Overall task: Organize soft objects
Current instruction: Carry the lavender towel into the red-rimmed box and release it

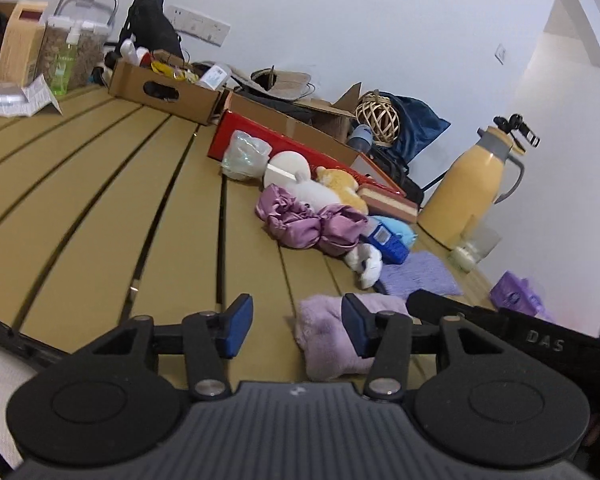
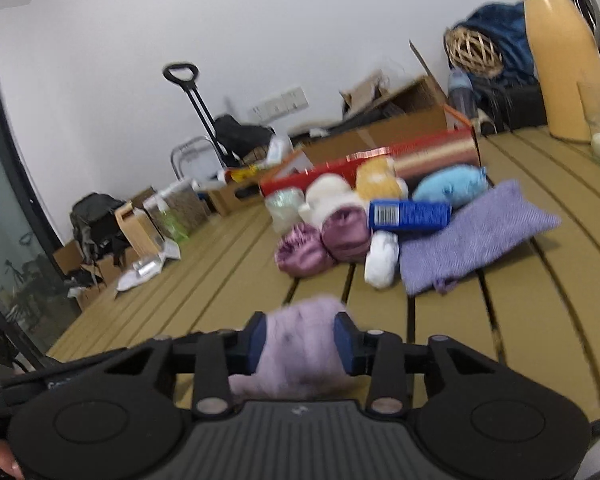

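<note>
Containers first: the brown cardboard box with an oval handle cutout (image 1: 162, 94) at the back of the table is stuffed with bottles and yellow packaging, and a bigger open cardboard carton (image 1: 300, 120) sits behind the flat red box (image 1: 284, 148); can't see what's in that one. A clear lidded canister (image 1: 76, 52) on the far left holds something brown and grainy.

The surface is a tan slatted table (image 1: 100, 200) against a white wall. The soft stuff is piled just in front of the red box: shiny mauve satin scrunchies (image 1: 312, 224), a white plush (image 1: 320, 196), an orange plush (image 1: 340, 184), a light blue plush (image 2: 448, 188), a purple knitted cloth (image 2: 476, 236), plus a blue packet (image 2: 410, 215).

The fluffy lilac cloth (image 2: 300, 344) lies near the front edge. The right gripper (image 2: 300, 344) has its blue pads squeezed on it. The left gripper (image 1: 296, 326) is half spread with nothing between its fingers; the cloth lies just behind its right finger.

The left half of the table is bare slats, lots of room there
</note>
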Demonstrator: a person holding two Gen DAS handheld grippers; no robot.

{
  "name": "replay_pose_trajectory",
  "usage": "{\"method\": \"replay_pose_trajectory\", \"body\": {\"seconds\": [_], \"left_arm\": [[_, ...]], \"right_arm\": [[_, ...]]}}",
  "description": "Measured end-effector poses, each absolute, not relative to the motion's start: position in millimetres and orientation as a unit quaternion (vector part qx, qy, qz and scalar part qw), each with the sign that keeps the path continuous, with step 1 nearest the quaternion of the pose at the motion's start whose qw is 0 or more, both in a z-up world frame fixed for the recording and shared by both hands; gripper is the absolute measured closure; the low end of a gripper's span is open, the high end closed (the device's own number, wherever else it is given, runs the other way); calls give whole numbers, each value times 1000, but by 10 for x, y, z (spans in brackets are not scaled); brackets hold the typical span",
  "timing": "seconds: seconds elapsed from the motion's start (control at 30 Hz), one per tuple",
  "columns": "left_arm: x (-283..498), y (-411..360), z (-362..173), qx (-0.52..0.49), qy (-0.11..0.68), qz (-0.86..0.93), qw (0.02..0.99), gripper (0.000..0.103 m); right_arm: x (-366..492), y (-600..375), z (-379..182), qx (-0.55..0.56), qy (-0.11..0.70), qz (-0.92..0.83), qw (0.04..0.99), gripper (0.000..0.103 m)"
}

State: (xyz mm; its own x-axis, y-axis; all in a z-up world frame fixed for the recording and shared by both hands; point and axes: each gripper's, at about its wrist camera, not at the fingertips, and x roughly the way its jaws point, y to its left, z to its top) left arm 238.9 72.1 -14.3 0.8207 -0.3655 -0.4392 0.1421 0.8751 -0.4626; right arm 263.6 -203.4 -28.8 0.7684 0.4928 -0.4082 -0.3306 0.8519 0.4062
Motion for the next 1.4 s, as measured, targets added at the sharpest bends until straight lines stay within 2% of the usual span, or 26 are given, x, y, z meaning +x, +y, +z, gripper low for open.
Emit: {"method": "replay_pose_trajectory", "body": {"seconds": [0.03,0.2,0.3,0.33,0.37,0.4,0.43,0.53,0.67,0.83,0.97,1.1,1.23,1.3,1.33,1.4], "left_arm": [[2380,690,-147,-214,268,-141,929,49],[2353,434,-179,-171,262,-156,937,38],[2362,358,-279,-159,277,-153,935,41],[2375,360,-305,-165,282,-152,933,58],[2395,363,-320,-170,284,-159,930,71],[2407,369,-324,-175,283,-160,929,81],[2422,375,-296,-180,278,-160,930,88],[2525,414,-95,-188,251,-176,933,89],[3039,484,411,-172,192,-204,944,89],[4316,523,955,-153,178,-215,948,89],[5526,630,972,-168,208,-182,946,89],[6581,760,720,-162,270,-127,940,89],[7000,769,392,-139,290,-73,944,88],[6963,793,389,-141,279,-83,946,87],[6910,829,423,-148,264,-80,950,82],[6795,891,500,-147,248,-73,955,75]], "right_arm": [[2670,-2058,-283,156,256,218,929,56],[2940,-2163,-415,189,285,202,918,56],[2903,-2161,-510,200,293,212,911,57],[2895,-2149,-548,198,298,214,909,59],[2884,-2143,-580,201,301,215,907,62],[2868,-2152,-604,207,301,218,905,74],[2855,-2159,-607,213,303,218,903,75],[2853,-2176,-514,220,298,214,904,80],[3247,-2217,-105,235,264,243,903,80],[4462,-2080,432,228,246,273,902,80],[5857,-1787,673,212,289,274,893,80],[7068,-1544,439,244,377,256,856,80],[7797,-1336,-58,266,434,199,837,78],[7980,-1215,-229,249,452,168,840,71],[8006,-1172,-288,243,456,162,841,65],[8015,-1151,-295,241,457,176,838,60]]}}
